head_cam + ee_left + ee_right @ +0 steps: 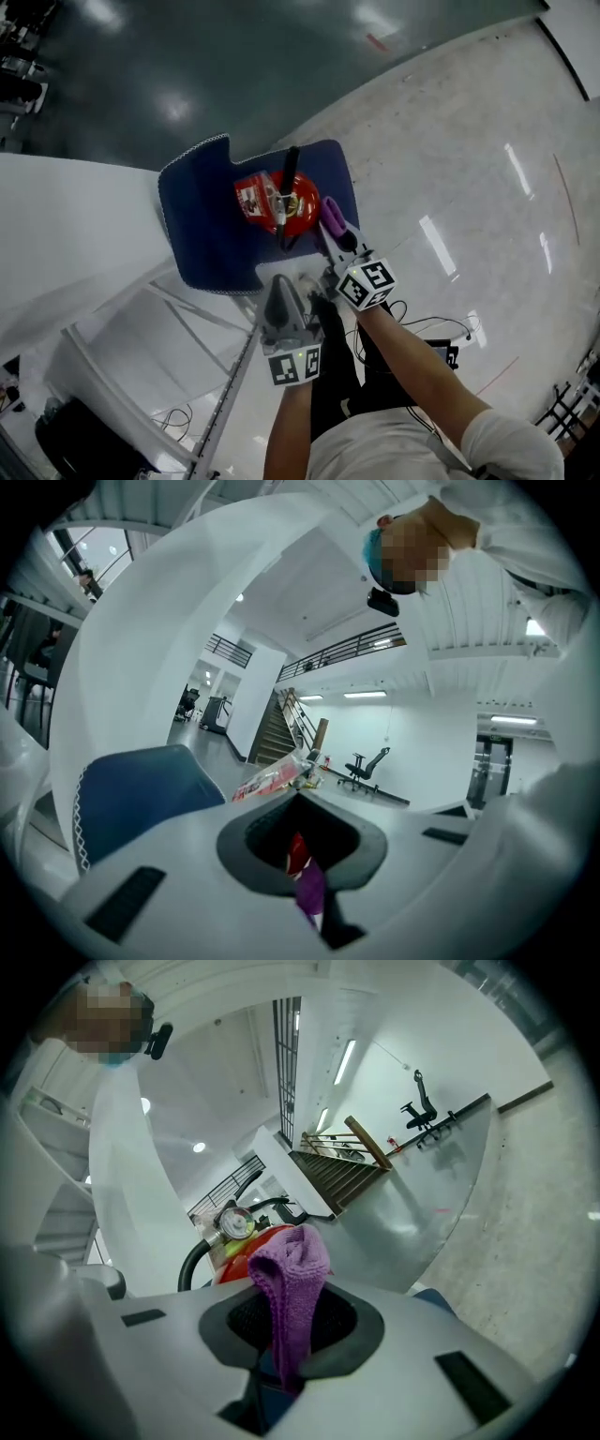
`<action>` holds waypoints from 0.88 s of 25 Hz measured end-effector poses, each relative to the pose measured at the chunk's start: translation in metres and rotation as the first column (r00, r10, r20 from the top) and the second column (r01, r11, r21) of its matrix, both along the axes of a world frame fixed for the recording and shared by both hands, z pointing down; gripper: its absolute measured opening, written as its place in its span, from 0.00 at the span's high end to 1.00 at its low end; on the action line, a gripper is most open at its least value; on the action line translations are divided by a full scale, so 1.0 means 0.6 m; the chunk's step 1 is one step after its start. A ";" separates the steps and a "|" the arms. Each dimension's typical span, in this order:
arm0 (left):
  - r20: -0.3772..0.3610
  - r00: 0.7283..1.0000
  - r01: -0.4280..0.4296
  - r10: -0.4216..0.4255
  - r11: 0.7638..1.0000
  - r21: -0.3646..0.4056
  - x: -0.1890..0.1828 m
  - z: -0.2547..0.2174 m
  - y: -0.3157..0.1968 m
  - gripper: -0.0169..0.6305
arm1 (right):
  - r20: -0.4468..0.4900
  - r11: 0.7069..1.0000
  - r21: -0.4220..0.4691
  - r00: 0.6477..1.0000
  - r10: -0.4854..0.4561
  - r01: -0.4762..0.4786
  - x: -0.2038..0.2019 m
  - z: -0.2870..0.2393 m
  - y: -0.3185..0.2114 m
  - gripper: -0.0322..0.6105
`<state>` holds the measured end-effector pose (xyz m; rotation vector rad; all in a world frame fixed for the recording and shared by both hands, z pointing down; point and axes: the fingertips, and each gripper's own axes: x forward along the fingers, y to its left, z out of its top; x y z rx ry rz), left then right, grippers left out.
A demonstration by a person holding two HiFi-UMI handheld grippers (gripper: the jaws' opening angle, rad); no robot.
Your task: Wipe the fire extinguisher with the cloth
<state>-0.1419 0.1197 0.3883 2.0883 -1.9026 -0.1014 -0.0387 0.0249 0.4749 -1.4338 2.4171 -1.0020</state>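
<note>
A red fire extinguisher with a black handle stands on a dark blue mat on a white table. My right gripper is shut on a purple cloth, which it holds against the extinguisher's right side. In the right gripper view the cloth sticks up from the jaws, with the red body, the pressure gauge and a black hose just behind it. My left gripper hangs just in front of the mat, apart from the extinguisher, its jaws together and holding nothing.
The white table runs off to the left, with its metal frame below my grippers. Speckled floor lies to the right and dark floor beyond. Cables lie on the floor by my right arm.
</note>
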 end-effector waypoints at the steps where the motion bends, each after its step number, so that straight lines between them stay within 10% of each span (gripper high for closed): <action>1: 0.004 1.000 0.003 -0.003 1.000 0.005 -0.001 -0.005 -0.004 0.97 | -0.006 1.000 0.006 1.000 -0.008 0.008 -0.001 -0.006 -0.005 0.86; 22: -0.023 0.994 0.104 -0.104 0.994 -0.030 0.070 -0.061 -0.009 0.97 | -0.090 0.976 0.099 0.978 -0.186 0.194 0.045 -0.115 -0.014 0.86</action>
